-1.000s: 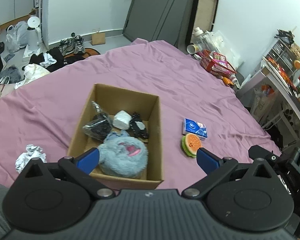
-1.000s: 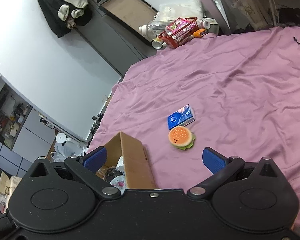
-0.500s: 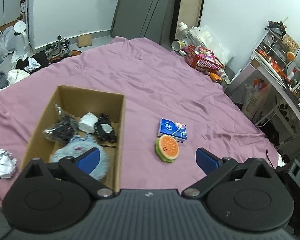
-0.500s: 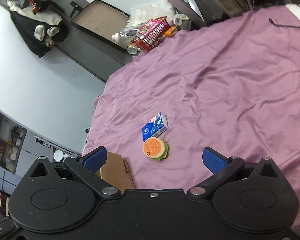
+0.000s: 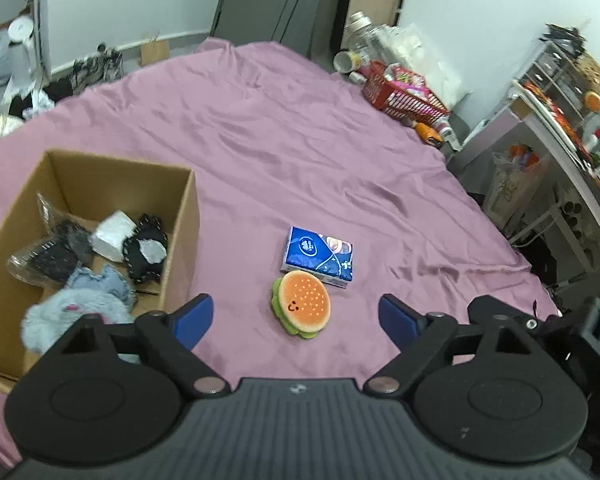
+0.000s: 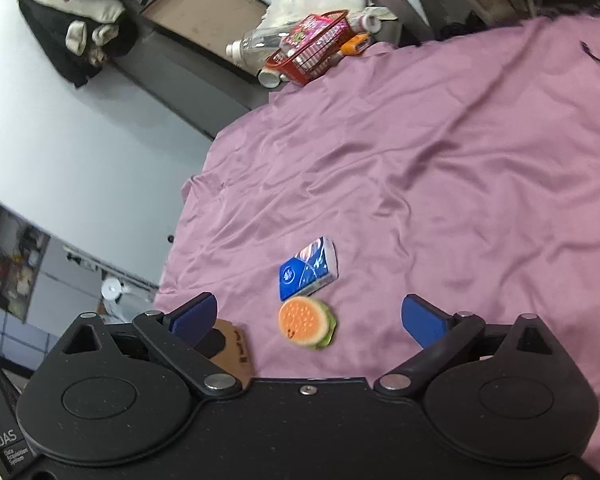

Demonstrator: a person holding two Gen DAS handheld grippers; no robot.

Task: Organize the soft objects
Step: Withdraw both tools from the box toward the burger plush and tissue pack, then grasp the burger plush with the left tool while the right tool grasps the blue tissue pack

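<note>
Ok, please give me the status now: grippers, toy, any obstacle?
Left gripper open, empty. Right gripper open, empty. Burger plush on sheet, touching tissue pack. Box beside; path clear.

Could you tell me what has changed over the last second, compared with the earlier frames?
Both open grippers have swung toward the burger plush: the left gripper moved off the cardboard box to frame it, and the right gripper closed in. Nothing was grasped or released. The plush, tissue pack and box contents lie unmoved.
</note>
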